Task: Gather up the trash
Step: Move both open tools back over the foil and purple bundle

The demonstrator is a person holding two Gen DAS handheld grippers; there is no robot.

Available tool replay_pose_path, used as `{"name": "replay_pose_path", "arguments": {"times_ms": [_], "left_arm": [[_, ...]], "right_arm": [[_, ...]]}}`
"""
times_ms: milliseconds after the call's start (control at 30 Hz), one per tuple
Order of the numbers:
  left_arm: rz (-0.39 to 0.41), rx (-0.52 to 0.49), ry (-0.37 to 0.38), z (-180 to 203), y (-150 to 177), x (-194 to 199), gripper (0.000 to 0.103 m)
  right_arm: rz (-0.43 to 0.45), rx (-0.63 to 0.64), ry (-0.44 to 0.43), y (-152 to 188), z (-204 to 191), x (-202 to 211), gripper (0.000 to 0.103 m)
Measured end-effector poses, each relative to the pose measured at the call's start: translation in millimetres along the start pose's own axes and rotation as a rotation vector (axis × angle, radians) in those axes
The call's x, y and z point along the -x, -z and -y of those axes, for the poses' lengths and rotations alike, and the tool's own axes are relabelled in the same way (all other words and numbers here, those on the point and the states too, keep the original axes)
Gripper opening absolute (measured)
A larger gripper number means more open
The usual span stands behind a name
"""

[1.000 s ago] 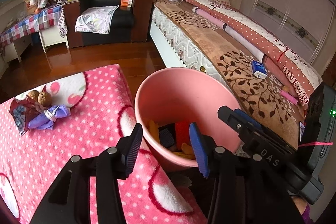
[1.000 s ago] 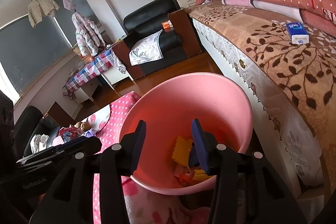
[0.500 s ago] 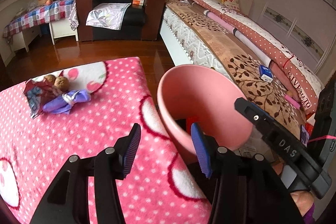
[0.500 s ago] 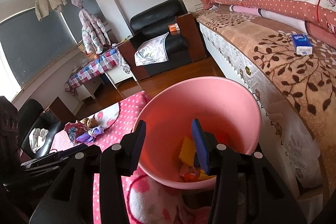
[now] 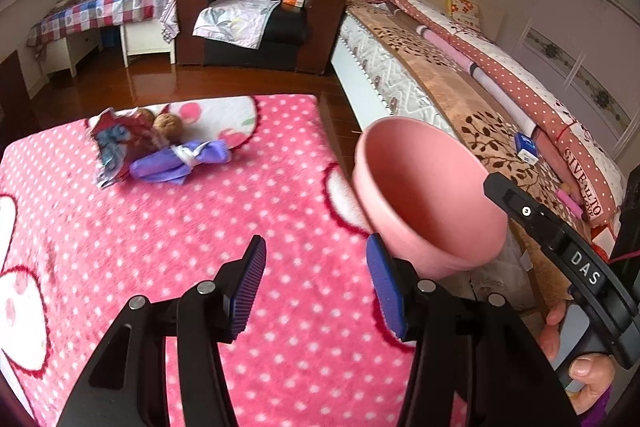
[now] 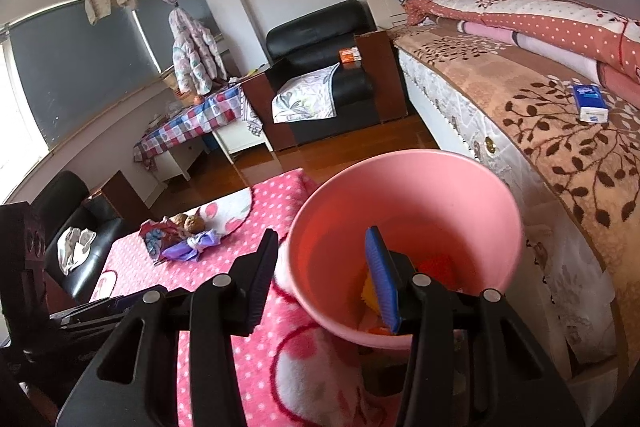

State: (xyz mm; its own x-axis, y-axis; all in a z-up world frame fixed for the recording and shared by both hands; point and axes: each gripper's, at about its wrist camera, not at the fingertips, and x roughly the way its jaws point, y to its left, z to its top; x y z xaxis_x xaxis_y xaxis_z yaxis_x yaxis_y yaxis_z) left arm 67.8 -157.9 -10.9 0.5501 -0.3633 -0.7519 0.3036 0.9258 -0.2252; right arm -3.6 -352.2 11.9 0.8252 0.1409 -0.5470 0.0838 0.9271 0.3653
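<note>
A bedroom with a shiny wood floor (image 5: 132, 87), a black chair (image 5: 264, 7) at the back and a long bed (image 5: 460, 95) on the right. In front is a pink spotted blanket (image 5: 200, 227).

Near the blanket's far left corner sits a little pile of trash: a crumpled wrapper (image 5: 110, 147), two walnuts (image 5: 168, 125) touching it at the back, and a purple wrapper (image 5: 180, 163) tied in the middle, lying against the front of them.

The left gripper (image 5: 316, 287) hangs over the middle of the blanket. It is wide open and holds nothing. The pile is well apart from it, so I think it has to reach there next.

Just off the blanket's right edge is the pink bin (image 6: 404, 239). The right gripper (image 6: 324, 279) has the bin's rim between its fingers, one inside and one outside, and seems to be gripping it. Some bright scraps (image 6: 440, 263) lie at the bottom.

What could go wrong? The walnuts are round, so a bump could roll them off the far edge onto the floor. The wrappers are thin and soft and could slip out of a pinch. The bin looks tipped and is held only by its rim, so it could slide loose or spill.
</note>
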Motion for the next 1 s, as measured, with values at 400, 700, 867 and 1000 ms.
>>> {"name": "replay_pose_path", "arguments": {"times_ms": [400,700,867,1000], "left_arm": [[-0.001,0.077,-0.040,-43.2,13.2,8.8,0.052],[0.010,0.137,-0.059,-73.7,20.9,15.3,0.053],[0.018,0.168,-0.080,-92.1,23.1,18.7,0.057],[0.027,0.194,-0.097,-108.3,25.2,21.5,0.060]], "right_arm": [[-0.071,0.048,-0.087,18.4,-38.3,-11.4,0.046],[-0.135,0.087,-0.133,33.7,-64.6,-24.1,0.046],[-0.163,0.111,-0.142,39.1,-76.4,-31.2,0.046],[-0.181,0.123,-0.148,42.0,-82.1,-37.6,0.046]]}}
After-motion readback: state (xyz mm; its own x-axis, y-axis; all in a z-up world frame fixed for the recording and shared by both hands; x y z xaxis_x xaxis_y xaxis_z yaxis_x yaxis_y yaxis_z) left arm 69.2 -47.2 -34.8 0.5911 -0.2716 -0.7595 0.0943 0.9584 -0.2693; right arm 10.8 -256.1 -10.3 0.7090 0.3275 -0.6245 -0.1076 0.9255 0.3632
